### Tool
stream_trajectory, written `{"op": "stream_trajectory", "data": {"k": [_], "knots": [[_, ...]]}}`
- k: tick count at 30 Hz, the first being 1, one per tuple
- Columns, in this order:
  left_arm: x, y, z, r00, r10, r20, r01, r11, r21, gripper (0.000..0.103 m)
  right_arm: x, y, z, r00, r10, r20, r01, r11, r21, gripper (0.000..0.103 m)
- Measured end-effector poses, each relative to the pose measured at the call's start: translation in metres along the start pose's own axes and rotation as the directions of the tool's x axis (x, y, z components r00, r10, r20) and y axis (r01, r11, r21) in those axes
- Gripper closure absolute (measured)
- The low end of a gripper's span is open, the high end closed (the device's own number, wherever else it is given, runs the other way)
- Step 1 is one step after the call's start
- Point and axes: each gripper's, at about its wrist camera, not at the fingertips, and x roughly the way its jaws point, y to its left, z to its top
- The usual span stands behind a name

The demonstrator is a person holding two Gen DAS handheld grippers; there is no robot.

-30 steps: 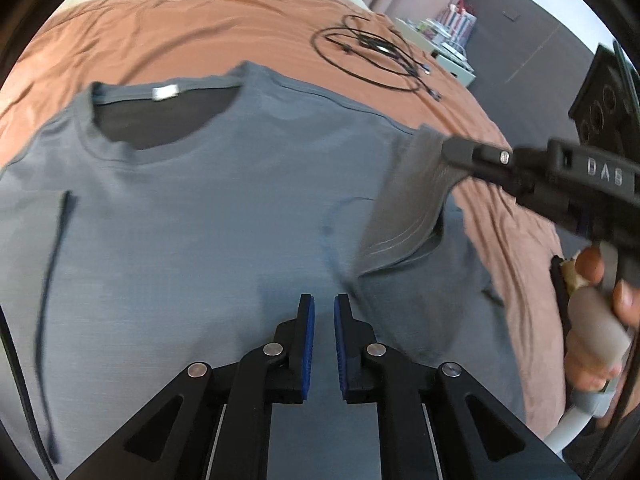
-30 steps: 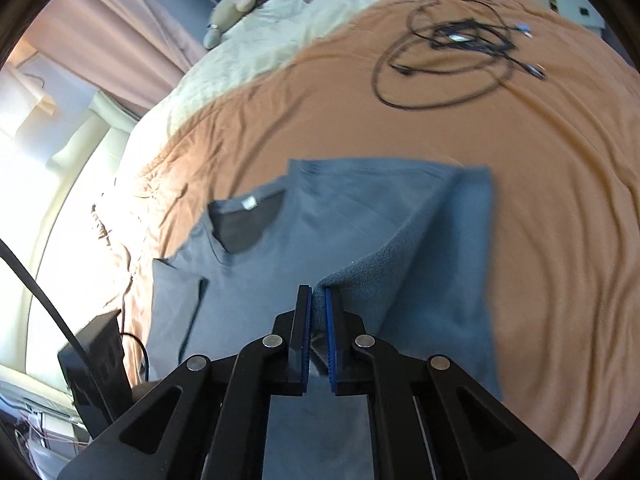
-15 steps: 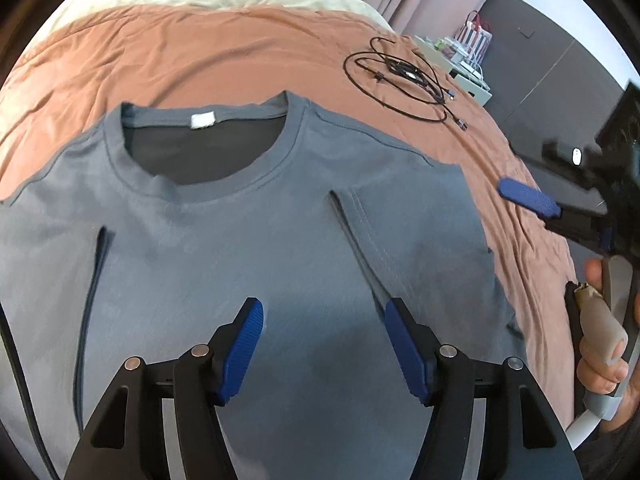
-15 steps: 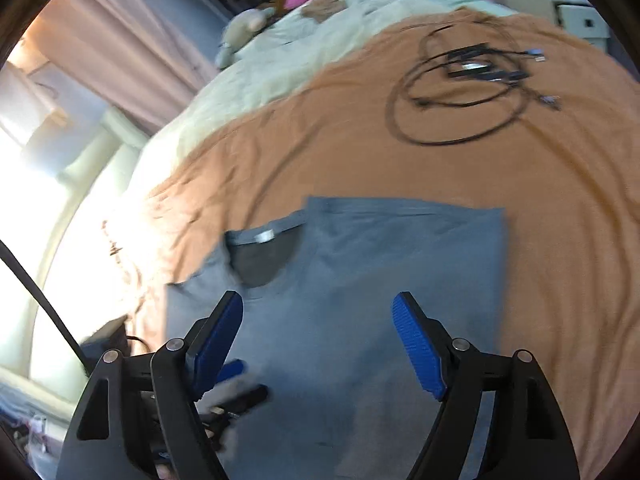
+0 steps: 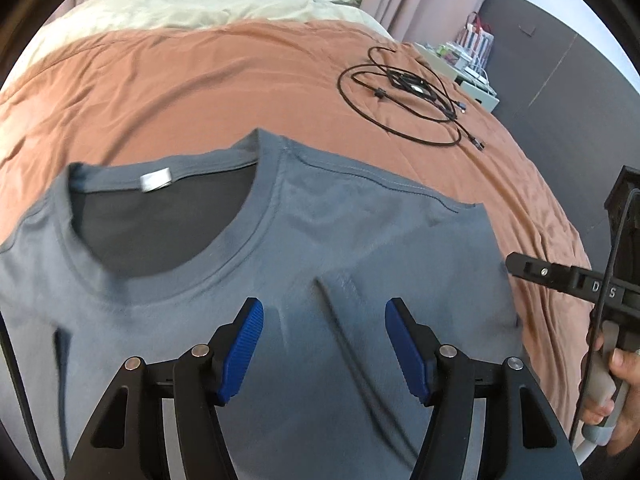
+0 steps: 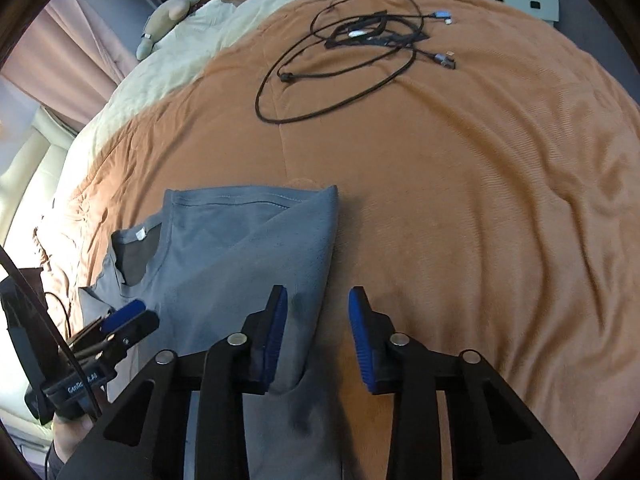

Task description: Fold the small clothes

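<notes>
A grey-blue T-shirt (image 5: 360, 248) lies flat on the orange blanket (image 5: 200, 92), collar and white label toward the far end. Its right sleeve is folded inward, leaving a dark crease (image 5: 340, 324). My left gripper (image 5: 324, 344) hovers open over the chest just below the collar, nothing between its blue pads. My right gripper (image 6: 318, 332) is over the shirt's (image 6: 240, 264) folded right edge. Its jaws are closing; the edge lies below the gap and the pads press on nothing. Each gripper shows in the other's view: the right gripper (image 5: 560, 280) and the left gripper (image 6: 124, 320).
Coiled black cables (image 5: 404, 96) (image 6: 352, 52) lie on the blanket beyond the shirt. A cream duvet (image 5: 180, 0) with plush toys covers the far end. A white cabinet (image 5: 476, 84) stands beside the bed. A person's hand (image 5: 612, 380) holds the right gripper's handle.
Both grippers opened. The right one released the sleeve, which now lies folded in on the shirt, then came down over the shirt's right edge with its jaws narrowing. The left moved toward the collar.
</notes>
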Motion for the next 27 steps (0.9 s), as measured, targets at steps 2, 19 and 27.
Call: {"op": "stream_trajectory", "data": {"k": [2, 19, 27], "knots": [[0.007, -0.003, 0.004, 1.0, 0.014, -0.002, -0.013, 1.0, 0.022, 0.046, 0.009, 0.003, 0.003, 1.0, -0.001, -0.01, 0.001, 1.0, -0.015, 0.079], [-0.002, 0.008, 0.001, 0.999, 0.032, 0.011, -0.032, 0.999, 0.037, 0.102, 0.036, 0.046, 0.03, 0.973, -0.215, 0.09, 0.23, 0.945, -0.232, 0.102], [0.003, 0.008, 0.001, 0.999, 0.038, -0.019, -0.038, 0.999, 0.034, 0.102, 0.021, 0.025, 0.022, 0.99, -0.133, 0.047, 0.138, 0.98, -0.145, 0.096]]}}
